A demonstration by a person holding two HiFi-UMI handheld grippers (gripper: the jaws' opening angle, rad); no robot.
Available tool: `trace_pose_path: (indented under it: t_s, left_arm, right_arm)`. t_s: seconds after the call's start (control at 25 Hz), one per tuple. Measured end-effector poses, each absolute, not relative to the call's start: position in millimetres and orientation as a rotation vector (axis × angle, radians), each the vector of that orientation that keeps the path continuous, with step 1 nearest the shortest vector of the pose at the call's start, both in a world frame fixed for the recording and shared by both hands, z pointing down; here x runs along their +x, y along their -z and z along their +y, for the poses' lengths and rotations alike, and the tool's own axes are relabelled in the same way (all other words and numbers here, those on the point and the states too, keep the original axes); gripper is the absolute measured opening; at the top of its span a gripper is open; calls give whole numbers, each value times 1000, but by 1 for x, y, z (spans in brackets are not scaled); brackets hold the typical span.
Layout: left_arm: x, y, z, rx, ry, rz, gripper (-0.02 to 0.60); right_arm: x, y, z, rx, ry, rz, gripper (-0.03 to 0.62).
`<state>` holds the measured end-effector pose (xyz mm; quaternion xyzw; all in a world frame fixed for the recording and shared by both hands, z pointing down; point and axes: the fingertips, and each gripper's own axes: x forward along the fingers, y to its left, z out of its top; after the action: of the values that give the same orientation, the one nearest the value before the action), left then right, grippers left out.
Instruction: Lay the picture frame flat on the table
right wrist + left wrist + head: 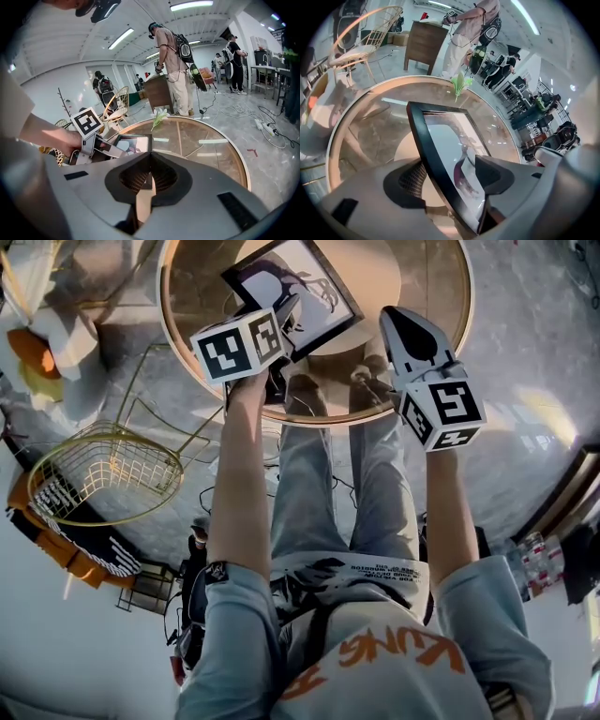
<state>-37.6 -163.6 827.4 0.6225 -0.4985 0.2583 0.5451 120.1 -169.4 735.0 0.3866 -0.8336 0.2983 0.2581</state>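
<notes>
Picture frame [295,294], face up, long axis diagonal

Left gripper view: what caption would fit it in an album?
Open left tongs straddle the black picture frame on the round glass table.

Bright ceiling strip lights [187,5] flood the room and throw pale glare streaks across the glass worktop [211,159], while fisheye bending and dark vignetting mark every picture's edges.
</notes>
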Motion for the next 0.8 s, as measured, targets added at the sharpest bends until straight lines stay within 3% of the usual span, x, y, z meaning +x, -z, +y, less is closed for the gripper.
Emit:
trace_pose_path:
  t_s: [0.48,0.52,0.6,0.64,0.8]
  left_arm:
    - [-55,-811,-149,1505,-574,-1207,326]
    - [-55,-806,-151,1525,-557,-1214,290]
    - [-58,-793,-153,1561,-527,-1242,138]
    - [-60,-787,-152,1570,-516,-1255,97]
    - [-64,-757,-146,1609,-482,-1283,30]
  right_arm:
    - [105,-734,-159,1085,-853,-2257,-2]
    - [103,-732,-159,1093,-855,-2259,-2]
    - [98,-725,-161,1116,-855,-2267,-2]
    - [96,-720,-159,1124,-854,-2271,-2]
    - [87,-696,-156,1141,-834,-2282,-2]
